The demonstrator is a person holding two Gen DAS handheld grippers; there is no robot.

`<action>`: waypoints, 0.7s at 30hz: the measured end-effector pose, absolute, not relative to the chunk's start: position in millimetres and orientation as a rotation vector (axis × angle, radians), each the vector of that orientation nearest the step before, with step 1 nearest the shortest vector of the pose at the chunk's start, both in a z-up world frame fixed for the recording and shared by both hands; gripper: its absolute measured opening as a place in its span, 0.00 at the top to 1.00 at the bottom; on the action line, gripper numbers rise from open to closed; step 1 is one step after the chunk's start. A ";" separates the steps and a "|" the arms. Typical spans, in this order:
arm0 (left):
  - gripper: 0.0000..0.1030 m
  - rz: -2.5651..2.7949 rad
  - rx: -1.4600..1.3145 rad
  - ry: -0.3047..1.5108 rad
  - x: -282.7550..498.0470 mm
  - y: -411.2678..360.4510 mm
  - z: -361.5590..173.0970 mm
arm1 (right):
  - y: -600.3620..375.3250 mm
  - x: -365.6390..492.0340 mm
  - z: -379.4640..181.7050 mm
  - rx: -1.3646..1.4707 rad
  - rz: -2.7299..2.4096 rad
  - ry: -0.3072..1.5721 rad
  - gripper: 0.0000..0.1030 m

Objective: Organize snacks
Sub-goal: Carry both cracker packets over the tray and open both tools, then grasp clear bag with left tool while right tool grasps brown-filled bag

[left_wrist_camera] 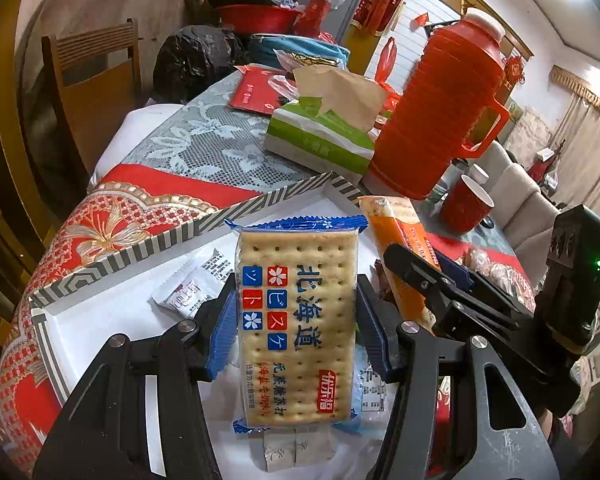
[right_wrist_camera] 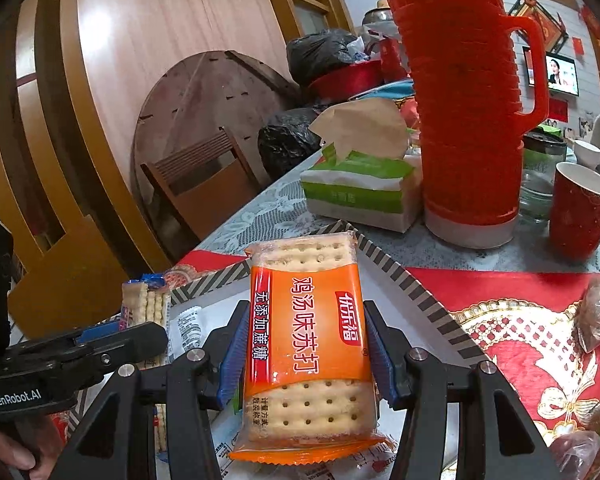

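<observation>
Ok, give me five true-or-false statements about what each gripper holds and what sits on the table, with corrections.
1. The left gripper holds a blue cracker pack. True.
2. The right gripper holds a green pack. False: an orange cracker pack.
3. The red flask lies on its side. False: it stands upright.
4. A tissue box sits beside the flask. True.
5. The striped tray has nothing in it. False: small sachets lie in it.

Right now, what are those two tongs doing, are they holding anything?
Left tongs: closed on the blue cracker packet, over the striped tray.
Right tongs: closed on the orange cracker packet.
</observation>
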State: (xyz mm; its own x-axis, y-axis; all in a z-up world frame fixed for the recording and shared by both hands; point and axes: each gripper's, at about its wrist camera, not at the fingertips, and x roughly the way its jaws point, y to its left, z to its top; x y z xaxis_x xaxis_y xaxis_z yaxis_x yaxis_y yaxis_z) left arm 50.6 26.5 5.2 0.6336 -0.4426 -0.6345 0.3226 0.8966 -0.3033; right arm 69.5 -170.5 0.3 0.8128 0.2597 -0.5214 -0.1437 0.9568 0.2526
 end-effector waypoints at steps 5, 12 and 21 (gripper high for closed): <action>0.35 -0.434 -0.187 0.771 52.7 27.7 4.3 | -171.3 66.1 1.9 0.224 0.231 0.552 0.48; 0.30 -0.403 -0.213 0.730 50.7 35.4 10.3 | -169.5 49.9 15.7 0.198 0.221 0.459 0.46; 0.28 -0.420 -0.226 0.669 43.8 33.8 15.9 | -196.6 14.7 43.6 0.229 0.157 0.438 0.46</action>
State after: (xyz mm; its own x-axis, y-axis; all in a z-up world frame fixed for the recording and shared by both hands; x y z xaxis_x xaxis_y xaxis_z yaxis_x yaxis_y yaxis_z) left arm 43.8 33.8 15.9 0.7051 -0.4456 -0.5516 0.3030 0.8926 -0.3338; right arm 14.7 -196.6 43.6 0.8939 0.1994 -0.4014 -0.1010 0.9622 0.2530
